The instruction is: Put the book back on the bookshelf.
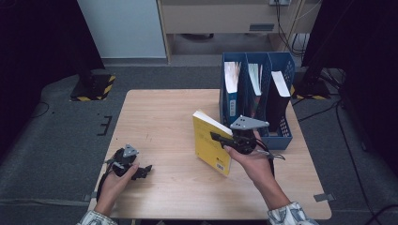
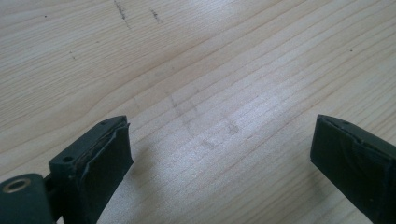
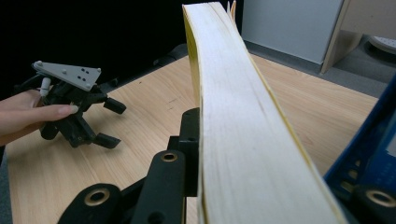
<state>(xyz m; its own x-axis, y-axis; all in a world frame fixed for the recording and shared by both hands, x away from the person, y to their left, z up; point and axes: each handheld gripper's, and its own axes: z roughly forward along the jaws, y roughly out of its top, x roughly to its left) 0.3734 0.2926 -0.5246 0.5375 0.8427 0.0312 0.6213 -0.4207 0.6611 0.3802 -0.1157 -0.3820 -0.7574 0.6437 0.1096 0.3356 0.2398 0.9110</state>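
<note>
Light wood with a fine grain was seen across the whole bench [image 1: 164,187], which carried everything in the scene. At its far right edge a blue file rack [image 1: 284,136] with three compartments was placed, and a book or folder was stood upright in each compartment. Just in front of the rack, a yellow book [image 1: 210,145] was held above the bench, tilted, with its white page block turned upward and its lower corner close to the wood. In the right gripper view the page edge [image 3: 243,140] was seen running away from the camera, between the black jaws.

The right gripper [image 1: 224,138] was pinching the yellow book near its middle, and its jaws were pressed against the covers on both sides. It was carried by the right hand [image 1: 253,161], which came in from the lower edge of the high view.

The left gripper [image 1: 141,172] was rested low on the bench near the front left corner, well apart from the book, and it was held by the left hand [image 1: 115,183]. Its jaws were spread wide, and bare wood was seen between the two black pads [image 2: 109,154] in the left gripper view. Some faint dark marks were noticed on the wood there.
</note>
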